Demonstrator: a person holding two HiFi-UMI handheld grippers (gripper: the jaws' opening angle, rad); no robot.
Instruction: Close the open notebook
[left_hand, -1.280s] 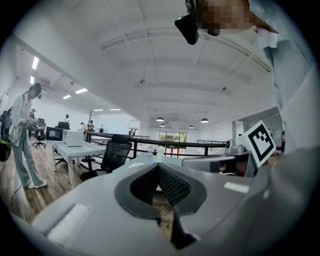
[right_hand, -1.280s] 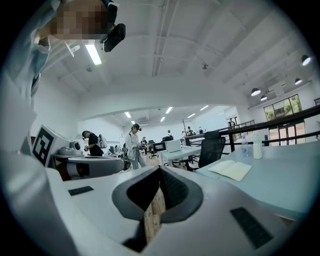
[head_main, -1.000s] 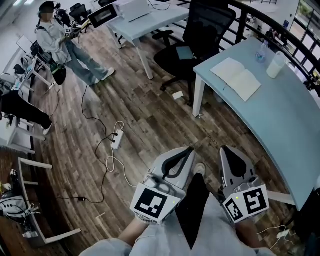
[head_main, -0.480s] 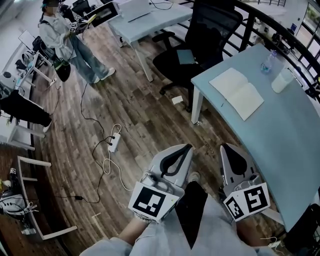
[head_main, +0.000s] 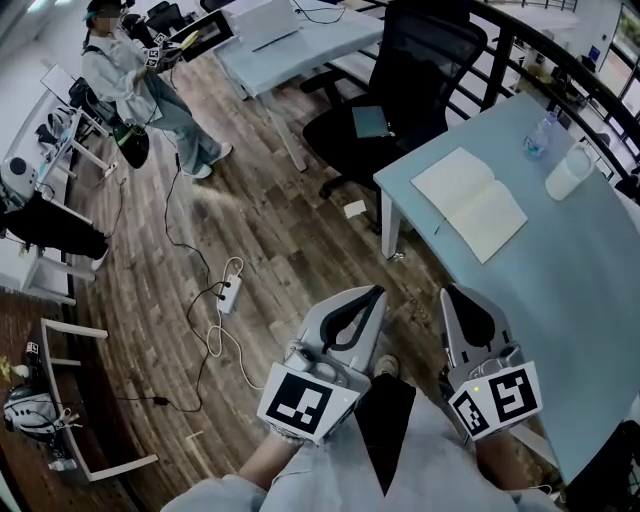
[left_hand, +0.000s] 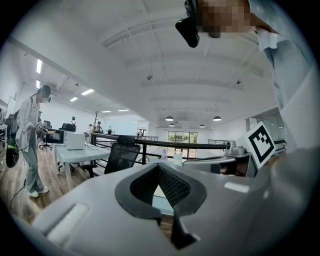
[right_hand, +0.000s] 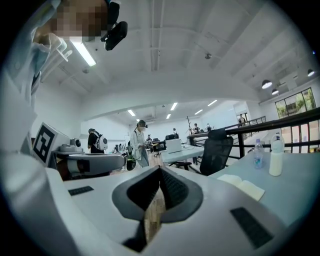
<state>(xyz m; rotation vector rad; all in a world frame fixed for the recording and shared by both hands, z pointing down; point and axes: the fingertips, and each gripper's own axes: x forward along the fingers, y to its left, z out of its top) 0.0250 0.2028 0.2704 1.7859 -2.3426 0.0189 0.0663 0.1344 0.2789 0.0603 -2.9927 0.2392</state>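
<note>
The left gripper (head_main: 377, 292) has a pale grey shell, black ribbed jaw pads (left_hand: 172, 186) and, at its rear, a cube (head_main: 305, 405) with black-and-white square markers. The right gripper (head_main: 452, 294), just right of it, looks alike. Behind the left gripper run pale grey sleeves (head_main: 230, 496).

At about one o'clock the notebook (head_main: 468, 203) lies open on the table (head_main: 590, 290), near its corner. Farther back, toward two o'clock from it, stand a bottle (head_main: 537, 138) and a container (head_main: 568, 173) (near each other). A chair (head_main: 400, 80) stands at twelve, beyond the table; a power strip (head_main: 228, 293) lies on the floor at eleven.
</note>
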